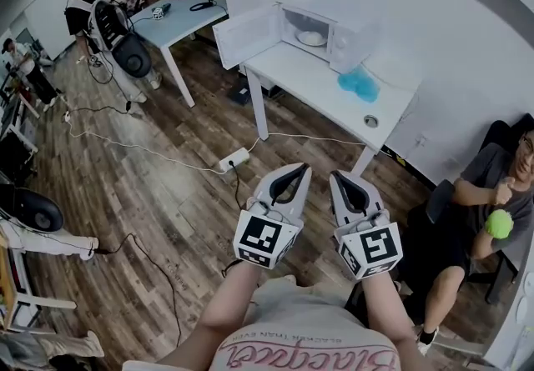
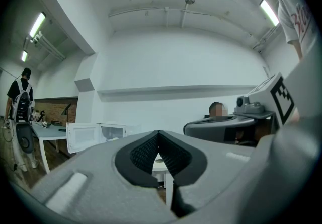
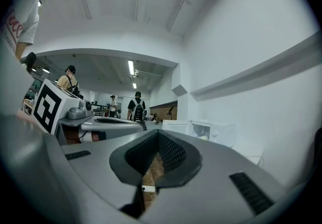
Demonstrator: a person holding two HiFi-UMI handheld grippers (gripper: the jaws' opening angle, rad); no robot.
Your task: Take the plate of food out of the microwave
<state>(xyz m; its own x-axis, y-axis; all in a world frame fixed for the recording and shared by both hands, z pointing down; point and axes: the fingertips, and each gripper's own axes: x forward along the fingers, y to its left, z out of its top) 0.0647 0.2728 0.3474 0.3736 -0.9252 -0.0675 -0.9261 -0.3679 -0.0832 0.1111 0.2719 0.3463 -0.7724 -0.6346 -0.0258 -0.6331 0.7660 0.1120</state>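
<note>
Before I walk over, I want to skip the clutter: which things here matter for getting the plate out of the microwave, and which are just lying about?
For the job: microwave, its open door, plate inside, white table, left gripper and right gripper, both shut and empty.
Lying about: blue bundle, power strip, floor cable, far table, green ball.

Bright ceiling tubes [image 2: 37,25] light evenly (fisheye-warped edges).

Matt wood-plank floor [image 1: 183,203], smooth white table [image 1: 309,77], glossy plastic microwave [image 1: 355,40]
</note>
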